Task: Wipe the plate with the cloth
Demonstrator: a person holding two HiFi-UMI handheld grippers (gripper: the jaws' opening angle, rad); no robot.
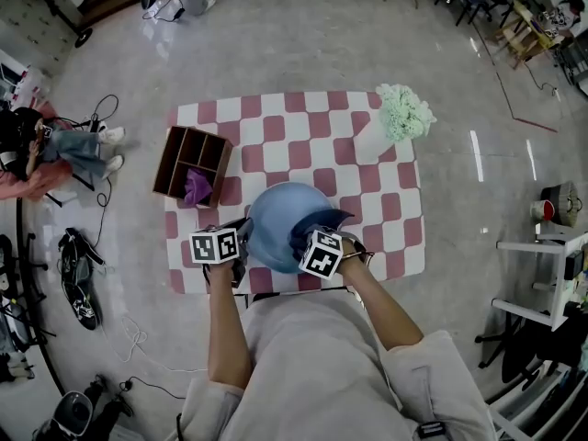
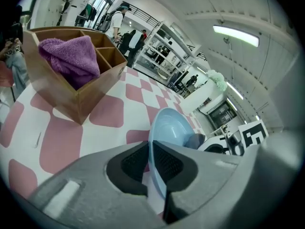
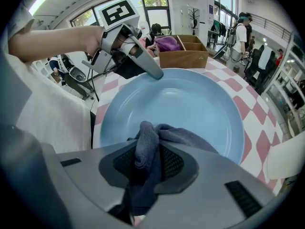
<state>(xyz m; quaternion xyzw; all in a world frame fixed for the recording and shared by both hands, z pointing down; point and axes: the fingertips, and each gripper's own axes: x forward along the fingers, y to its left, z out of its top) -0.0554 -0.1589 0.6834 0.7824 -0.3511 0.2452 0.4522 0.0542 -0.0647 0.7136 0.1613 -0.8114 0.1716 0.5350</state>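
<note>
The pink-and-white checked table (image 1: pixel 390 239) is carrying a wooden compartment box (image 1: pixel 188 154) at its left edge. A purple towel (image 1: pixel 196 187) is lying in a compartment at the box's near end and is rising above the rim.

Right of the box, by the near edge, the left gripper (image 2: pixel 148 162) is clamping the plate (image 2: pixel 167 128). The light-blue rim is passing between its jaws, and both are closing on it. The plate is being held steeply tilted over the near edge of the table, at about the middle of that edge. Its hollow face is turning toward the right gripper (image 3: pixel 148 165). Whether its lower rim is touching the table cannot be told.

The right gripper is gripping the cloth (image 3: pixel 151 140), a dark blue-grey bundle, with its jaws pinching together on the fabric. The cloth is bulging out ahead of the jaws and is meeting the near part of the plate's hollow face.

At the far right corner, a white vase of pale green flowers (image 1: pixel 402 113) is standing, well apart from both grippers.
</note>
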